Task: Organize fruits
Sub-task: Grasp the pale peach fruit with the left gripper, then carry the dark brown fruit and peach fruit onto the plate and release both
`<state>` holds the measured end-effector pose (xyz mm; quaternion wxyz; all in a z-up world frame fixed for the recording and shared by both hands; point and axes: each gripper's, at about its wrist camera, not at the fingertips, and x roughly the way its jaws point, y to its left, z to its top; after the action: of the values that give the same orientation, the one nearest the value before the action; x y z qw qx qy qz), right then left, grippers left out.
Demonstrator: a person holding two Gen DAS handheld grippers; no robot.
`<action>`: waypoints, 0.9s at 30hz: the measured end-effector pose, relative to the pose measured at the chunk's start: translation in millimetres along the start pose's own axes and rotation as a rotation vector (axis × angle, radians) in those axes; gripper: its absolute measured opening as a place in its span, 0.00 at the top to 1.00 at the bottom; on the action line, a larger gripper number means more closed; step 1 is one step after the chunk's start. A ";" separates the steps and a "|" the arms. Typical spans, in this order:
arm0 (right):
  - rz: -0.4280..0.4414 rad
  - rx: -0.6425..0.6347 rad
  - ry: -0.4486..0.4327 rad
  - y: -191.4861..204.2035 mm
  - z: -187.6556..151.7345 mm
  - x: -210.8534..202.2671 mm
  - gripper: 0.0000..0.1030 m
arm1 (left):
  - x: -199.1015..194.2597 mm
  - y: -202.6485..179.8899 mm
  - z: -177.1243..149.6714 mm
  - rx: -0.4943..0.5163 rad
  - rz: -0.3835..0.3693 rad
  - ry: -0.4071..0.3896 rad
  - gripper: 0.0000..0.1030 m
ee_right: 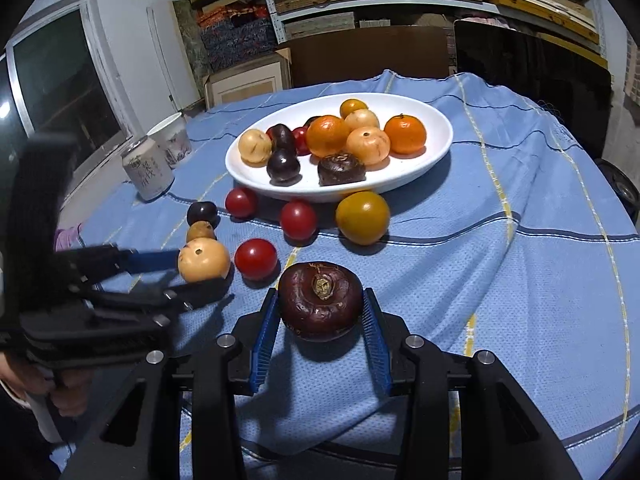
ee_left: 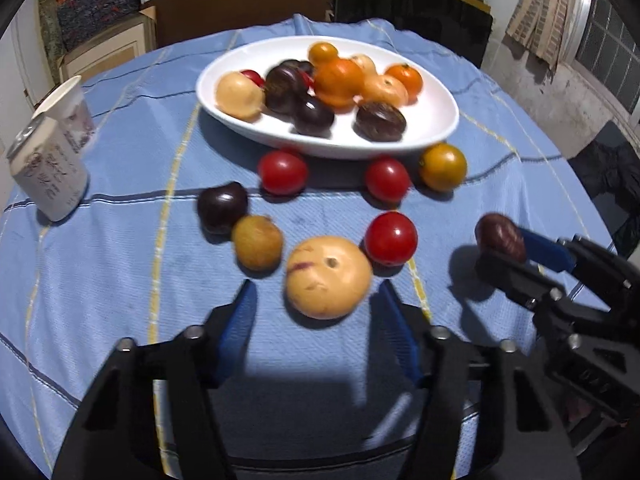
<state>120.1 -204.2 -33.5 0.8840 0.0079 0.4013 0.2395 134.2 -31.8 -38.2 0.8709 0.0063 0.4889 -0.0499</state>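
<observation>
A white oval plate at the back of the table holds several oranges, pale fruits and dark plums. In front of it on the blue cloth lie three red tomatoes, a yellow-orange fruit, a dark plum and a small tan fruit. My left gripper straddles a pale round fruit; a gap shows beside its left pad. My right gripper is shut on a dark brown wrinkled fruit, just above the cloth.
A drink can and a white cup stand at the table's left edge. The blue checked cloth is bare on the right. Boxes and shelves stand behind the table.
</observation>
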 end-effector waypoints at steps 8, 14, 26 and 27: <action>0.008 0.000 -0.014 0.1 0.4 -4.7 0.59 | 5.9 -8.7 7.5 0.015 0.026 -0.009 0.58; -0.007 0.022 -0.017 -4.8 -0.4 -4.7 0.59 | 0.3 -0.2 4.9 -0.022 -0.021 0.004 0.61; -0.036 0.047 -0.072 -11.0 2.9 -10.8 0.59 | -32.0 10.3 -7.3 -0.006 -0.011 -0.048 0.61; -0.040 0.053 -0.079 -12.1 3.3 -11.4 0.59 | -33.4 10.5 -6.6 -0.002 -0.007 -0.054 0.61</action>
<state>121.1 -219.3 -25.8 0.9032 0.0327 0.3725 0.2107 112.3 -18.3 -13.6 0.8836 0.0026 0.4654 -0.0524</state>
